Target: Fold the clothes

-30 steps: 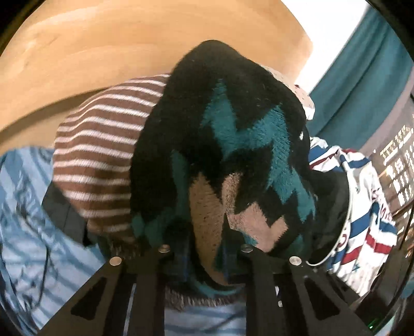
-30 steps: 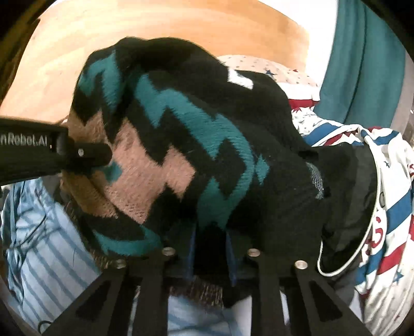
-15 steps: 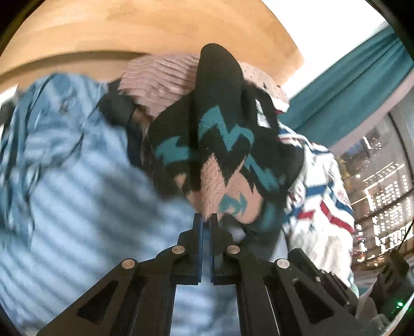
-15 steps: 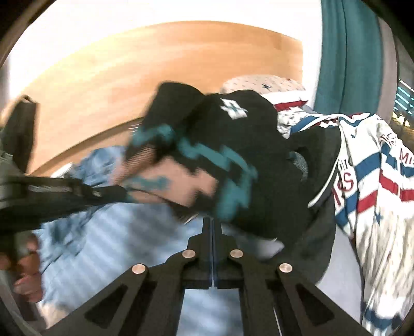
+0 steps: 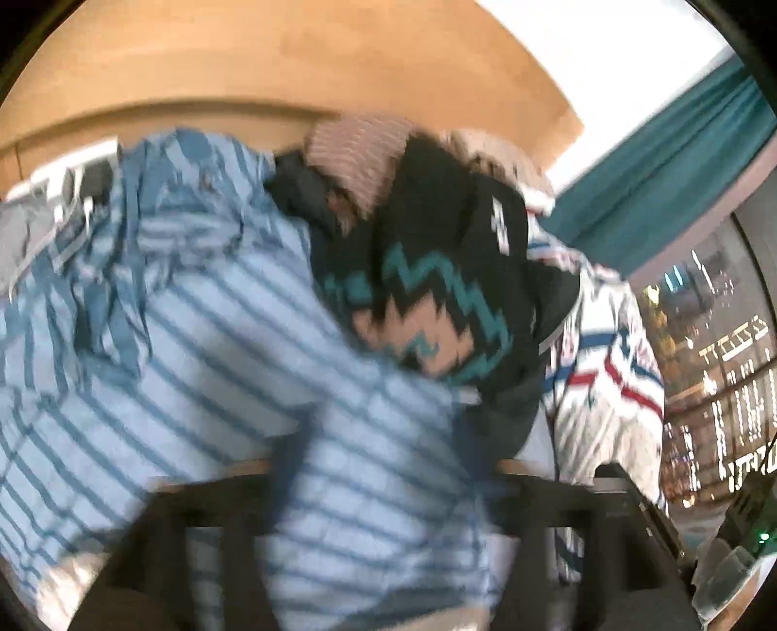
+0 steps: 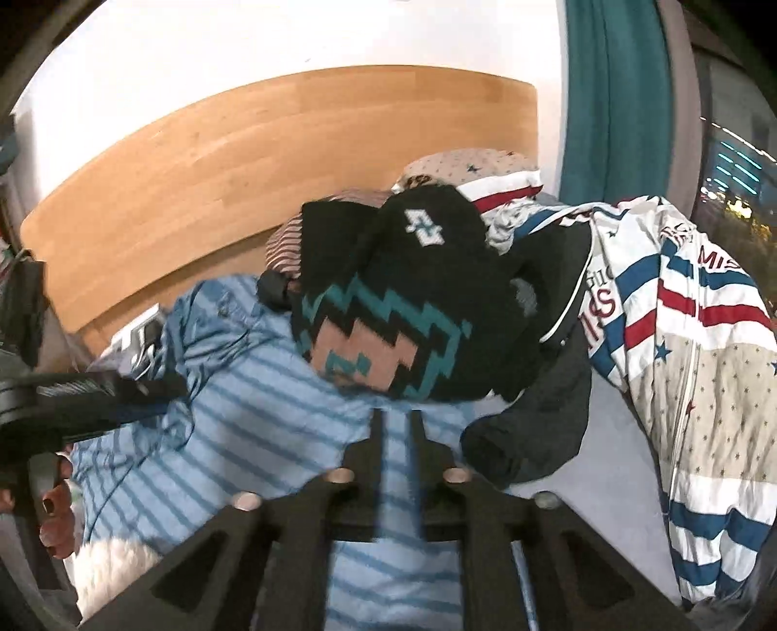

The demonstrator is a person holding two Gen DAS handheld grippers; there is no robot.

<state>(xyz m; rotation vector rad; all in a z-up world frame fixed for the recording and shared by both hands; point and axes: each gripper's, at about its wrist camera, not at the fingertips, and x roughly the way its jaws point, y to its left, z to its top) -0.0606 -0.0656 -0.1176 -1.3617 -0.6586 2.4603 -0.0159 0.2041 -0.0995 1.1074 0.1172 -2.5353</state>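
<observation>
Hovering right gripper (image 6: 396, 422), jaws narrowly parted, over striped shirt (image 6: 252, 417), knit sweater (image 6: 403, 310) just beyond (left jaws blurred, cannot tell).

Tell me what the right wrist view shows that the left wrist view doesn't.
Only the right wrist view shows the other tool coming in from the left, the white wall above the headboard, and the right tool sharply, its fingers slightly apart over the blue striped shirt.

Only the left wrist view shows lit buildings outside the window; its own tool is too blurred to read.

Both show the black zigzag sweater, the wooden headboard, the teal curtain and the star-print garment.
</observation>
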